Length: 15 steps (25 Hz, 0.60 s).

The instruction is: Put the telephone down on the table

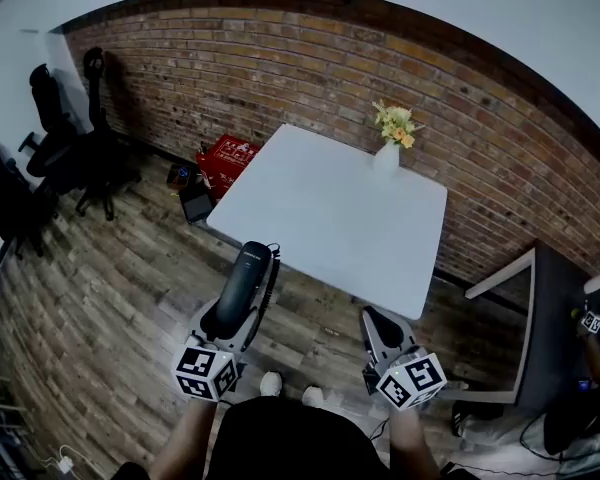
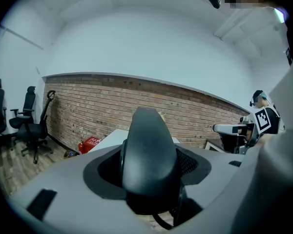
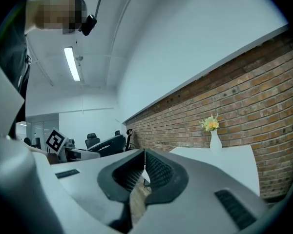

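Two grippers show at the bottom of the head view, each with its marker cube toward the person. The left gripper (image 1: 230,316) has its jaws closed on a black telephone (image 1: 246,276) handset, held clear of the white table (image 1: 340,208) and over the wooden floor (image 1: 130,298). The handset's far end points toward the table's near edge. Whether its tip reaches over that edge cannot be told from above.

In the left gripper view the telephone (image 2: 149,152) fills the hollow between the jaws of the left gripper (image 2: 149,179), hiding most of the table behind it. The handset's lower end is lost in shadow. A dark cord (image 1: 272,280) runs along the handset's right side, and its lower run is cut off behind the gripper.

The right gripper (image 1: 378,330) hangs beside it, well apart, over the floor. In its own view the jaws of the right gripper (image 3: 144,169) meet at the tips with nothing between them.

On the table's far edge stands a white vase (image 1: 386,158) of yellow flowers, near the brick wall (image 1: 310,68). A red crate (image 1: 227,158) sits on the floor beyond the table's left corner, partly hidden by it.
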Available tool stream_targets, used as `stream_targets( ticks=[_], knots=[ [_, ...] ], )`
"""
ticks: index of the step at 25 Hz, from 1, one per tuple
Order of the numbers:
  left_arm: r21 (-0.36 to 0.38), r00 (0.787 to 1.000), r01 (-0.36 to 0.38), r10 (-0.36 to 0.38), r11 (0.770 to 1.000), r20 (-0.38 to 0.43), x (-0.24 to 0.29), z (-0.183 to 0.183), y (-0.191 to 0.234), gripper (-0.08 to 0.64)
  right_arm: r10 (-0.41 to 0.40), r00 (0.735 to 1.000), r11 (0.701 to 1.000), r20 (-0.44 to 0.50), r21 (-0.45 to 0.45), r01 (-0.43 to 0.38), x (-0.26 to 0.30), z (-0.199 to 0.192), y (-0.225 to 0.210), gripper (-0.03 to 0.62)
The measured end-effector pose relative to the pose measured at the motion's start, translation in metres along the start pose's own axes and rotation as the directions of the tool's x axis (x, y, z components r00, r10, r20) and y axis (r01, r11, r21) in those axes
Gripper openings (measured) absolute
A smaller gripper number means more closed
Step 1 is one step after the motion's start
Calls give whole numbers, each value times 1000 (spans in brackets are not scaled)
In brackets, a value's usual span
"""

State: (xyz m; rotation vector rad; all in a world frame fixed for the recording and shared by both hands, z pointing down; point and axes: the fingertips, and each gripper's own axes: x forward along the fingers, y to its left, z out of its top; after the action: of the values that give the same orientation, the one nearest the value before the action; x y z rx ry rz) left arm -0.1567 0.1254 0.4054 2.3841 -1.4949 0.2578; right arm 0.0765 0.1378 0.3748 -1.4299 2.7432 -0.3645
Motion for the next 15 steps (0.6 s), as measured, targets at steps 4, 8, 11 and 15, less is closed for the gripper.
stream_targets(
  ticks=[4, 8, 11, 15],
  knots=[
    [-5, 1000, 0, 0, 1000, 8, 4, 3, 8, 278, -11, 1000, 1000, -5, 0, 11, 4, 0, -3, 23],
    [-15, 1000, -2, 2, 1000, 11, 4, 3, 17, 278, -12, 1000, 1000, -10, -6, 11, 10, 0, -1, 23],
    [-20, 1000, 1, 0, 1000, 10, 4, 4, 24, 278, -11, 1000, 1000, -16, -11, 11, 16, 0, 3, 23],
    [-24, 1000, 9, -9, 1000, 12, 2, 4, 35, 278, -16, 1000, 1000, -19, -15, 16, 25, -1, 11, 23]
  ],
)
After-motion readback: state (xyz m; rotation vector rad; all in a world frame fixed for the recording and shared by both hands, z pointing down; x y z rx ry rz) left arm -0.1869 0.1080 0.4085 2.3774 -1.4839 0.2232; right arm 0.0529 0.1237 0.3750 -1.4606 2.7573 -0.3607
